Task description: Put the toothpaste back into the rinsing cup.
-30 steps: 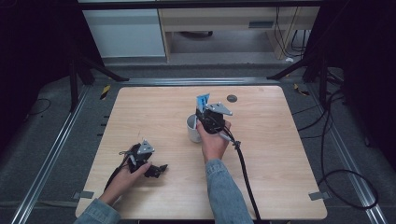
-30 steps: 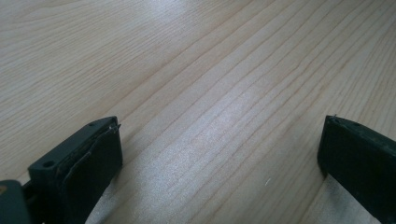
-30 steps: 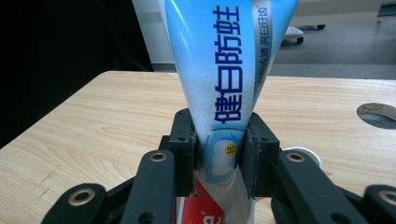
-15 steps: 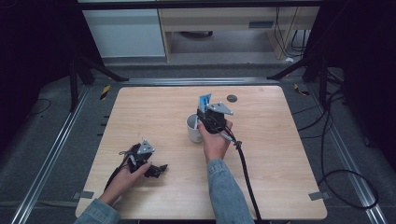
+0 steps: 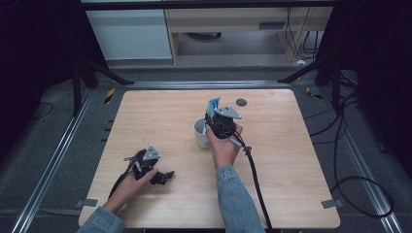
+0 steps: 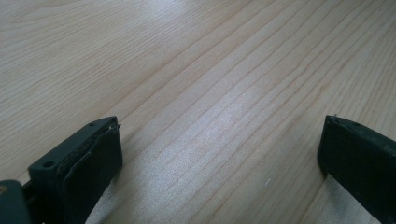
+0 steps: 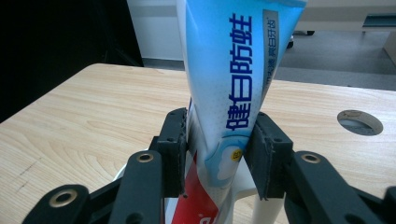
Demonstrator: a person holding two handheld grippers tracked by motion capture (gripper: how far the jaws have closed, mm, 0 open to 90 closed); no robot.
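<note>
Near the tabletop (image 5: 145, 107) centre, the toothpaste tube (image 7: 224, 84) stood upright in the white cup (image 5: 200, 133), between the right gripper (image 7: 217, 156) fingers, which had just been loosening. The left gripper (image 5: 154, 174), at seven o'clock, rested released and empty.
</note>
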